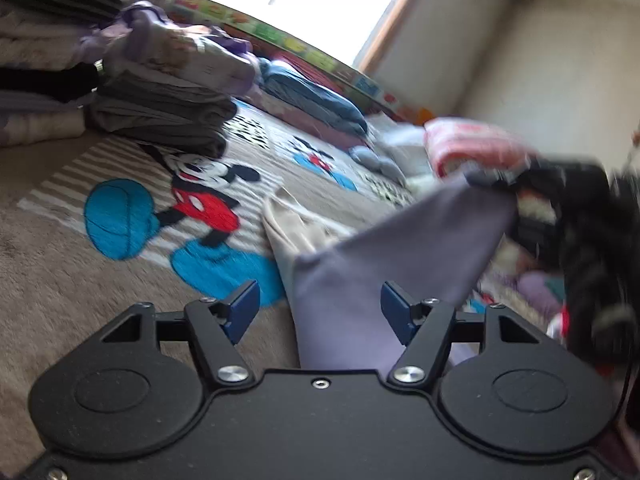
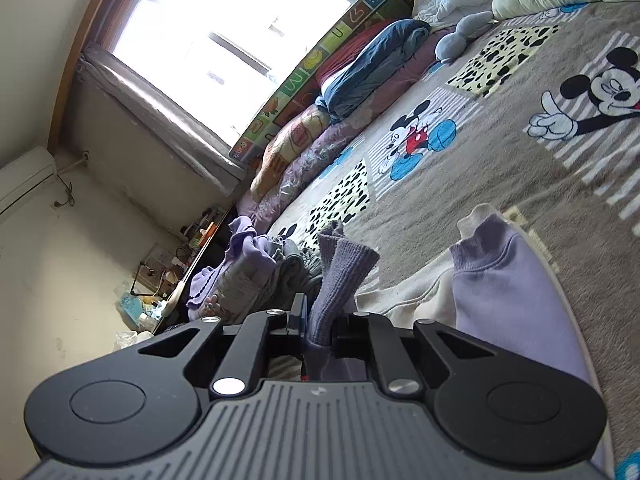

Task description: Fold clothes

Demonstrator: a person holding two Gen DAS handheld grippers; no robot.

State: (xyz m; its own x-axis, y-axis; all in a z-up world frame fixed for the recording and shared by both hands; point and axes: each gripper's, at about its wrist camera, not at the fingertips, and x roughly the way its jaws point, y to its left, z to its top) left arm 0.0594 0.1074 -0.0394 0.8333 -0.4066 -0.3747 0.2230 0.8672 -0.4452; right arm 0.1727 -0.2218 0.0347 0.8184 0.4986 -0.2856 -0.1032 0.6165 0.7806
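A lilac and cream sweatshirt lies on the Mickey Mouse blanket, collar towards the bed's middle. In the right wrist view, my right gripper is shut on the ribbed purple cuff of one sleeve. In the left wrist view that lilac sleeve stretches up and to the right, to the blurred black right gripper. The sleeve passes between the blue pads of my left gripper. That gripper stands open, its left pad clear of the cloth. Cream cloth of the same garment lies just beyond.
Stacks of folded clothes stand at the blanket's left side, also seen as a pile from the right wrist. A blue folded quilt and pillows line the window wall. A pink bundle and a grey plush toy lie further off.
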